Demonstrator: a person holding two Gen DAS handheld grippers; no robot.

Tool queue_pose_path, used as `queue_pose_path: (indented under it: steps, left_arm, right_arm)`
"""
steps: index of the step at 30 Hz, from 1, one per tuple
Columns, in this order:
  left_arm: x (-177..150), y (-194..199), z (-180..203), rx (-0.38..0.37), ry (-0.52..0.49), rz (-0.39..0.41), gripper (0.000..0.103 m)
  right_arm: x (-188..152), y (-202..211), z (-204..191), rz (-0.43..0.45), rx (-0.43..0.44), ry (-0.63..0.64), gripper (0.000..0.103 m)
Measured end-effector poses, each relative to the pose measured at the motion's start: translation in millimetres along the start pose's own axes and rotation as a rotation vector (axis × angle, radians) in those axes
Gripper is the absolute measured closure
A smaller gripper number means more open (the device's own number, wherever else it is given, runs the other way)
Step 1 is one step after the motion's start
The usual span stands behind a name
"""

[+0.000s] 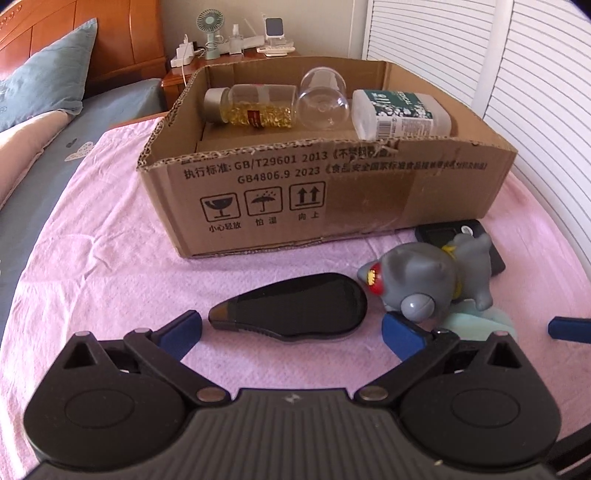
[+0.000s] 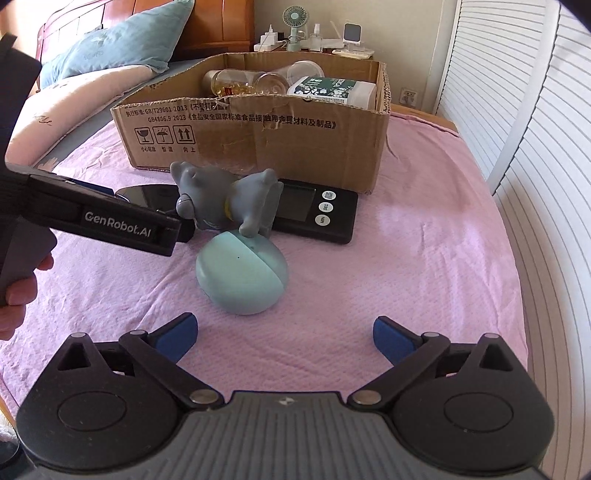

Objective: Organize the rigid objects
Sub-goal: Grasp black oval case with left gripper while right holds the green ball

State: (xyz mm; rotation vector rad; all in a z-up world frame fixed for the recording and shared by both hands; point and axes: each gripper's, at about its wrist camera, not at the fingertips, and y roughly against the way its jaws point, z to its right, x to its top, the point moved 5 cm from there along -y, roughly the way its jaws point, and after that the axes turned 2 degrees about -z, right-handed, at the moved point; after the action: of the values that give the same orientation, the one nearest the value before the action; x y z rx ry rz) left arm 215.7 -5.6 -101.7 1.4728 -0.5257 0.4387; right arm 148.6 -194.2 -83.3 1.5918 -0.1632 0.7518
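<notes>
A cardboard box (image 1: 280, 192) stands on the pink cloth and holds a capsule jar (image 1: 251, 107), a clear glass (image 1: 323, 98) and a white bottle with a green label (image 1: 402, 112), all on their sides. The box also shows in the right wrist view (image 2: 258, 140). A glossy black oval object (image 1: 295, 306) lies just ahead of my open left gripper (image 1: 291, 332). A grey toy cat (image 1: 428, 277) lies over a pale teal case (image 2: 242, 275) and a black timer (image 2: 314, 216). My right gripper (image 2: 284, 332) is open and empty, just short of the teal case.
The pink cloth (image 2: 406, 277) covers the surface. A bed with a blue pillow (image 1: 48, 70) lies to the left. A nightstand with a small fan (image 1: 210, 33) stands behind the box. White slatted doors (image 2: 517, 129) run along the right.
</notes>
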Motion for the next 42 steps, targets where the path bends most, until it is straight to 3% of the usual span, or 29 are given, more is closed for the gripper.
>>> queue_pose_path:
  steps: [10,15,35,38,42]
  left_arm:
    - [-7.0,3.8,-33.5,0.067,0.09,0.017,0.0]
    - [-9.6,4.6,-32.4,0.079,0.101,0.056,0.0]
    - [-5.2,1.5,-28.6,0.032,0.038,0.128,0.005]
    - [-5.0,3.5,-28.7,0.032,0.041,0.127,0.014]
    - [-4.1,4.1,-28.2,0.034,0.047,0.12,0.013]
  right_arm:
    - [-1.2,0.1,-2.3,-0.001,-0.008,0.014,0.0]
    - [-1.6,0.2,-3.0,0.002,-0.008,0.016,0.0]
    - [6.0,-5.2,-10.4,-0.015,0.022,0.06,0.0]
    - [10.6,-8.2,-13.5,-0.016,0.035,0.079,0.0]
    - [16.4,-12.3,-17.7,-0.008,0.063,0.125,0.001]
